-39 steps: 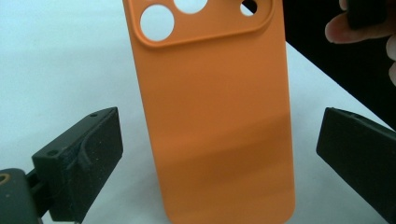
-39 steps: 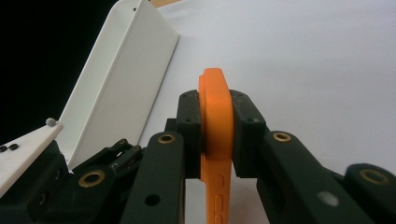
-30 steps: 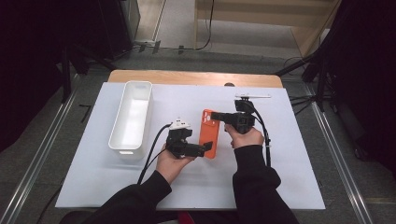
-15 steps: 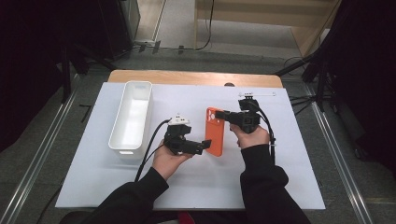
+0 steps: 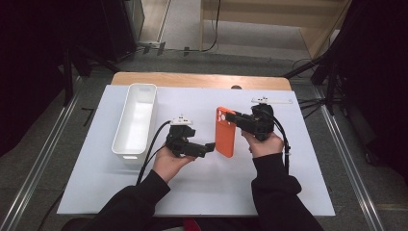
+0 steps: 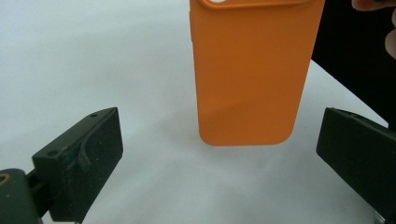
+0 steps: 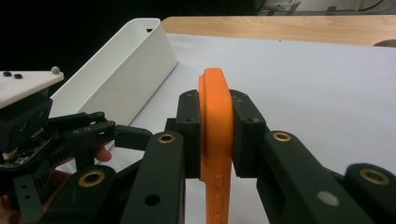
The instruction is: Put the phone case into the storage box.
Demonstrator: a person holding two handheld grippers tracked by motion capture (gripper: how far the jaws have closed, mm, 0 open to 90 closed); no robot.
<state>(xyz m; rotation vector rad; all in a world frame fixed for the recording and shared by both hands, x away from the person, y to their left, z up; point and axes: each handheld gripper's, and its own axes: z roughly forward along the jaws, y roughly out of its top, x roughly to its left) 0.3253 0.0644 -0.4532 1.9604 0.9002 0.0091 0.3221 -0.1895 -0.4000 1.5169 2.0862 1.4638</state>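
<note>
Orange phone case (image 5: 225, 132) sits clamped edge-on in the right gripper (image 5: 231, 117), whose two black pads press its thin sides near the camera-cutout end, holding it above the white-covered tabletop (image 5: 308, 168). Seen along the left gripper (image 6: 219, 154), that gripper is released, its jaws spread wide with the case's rounded lower end hanging between them and apart from both. Off to the left on the tabletop stands a long white bin (image 5: 136, 120), well apart from the case.
</note>
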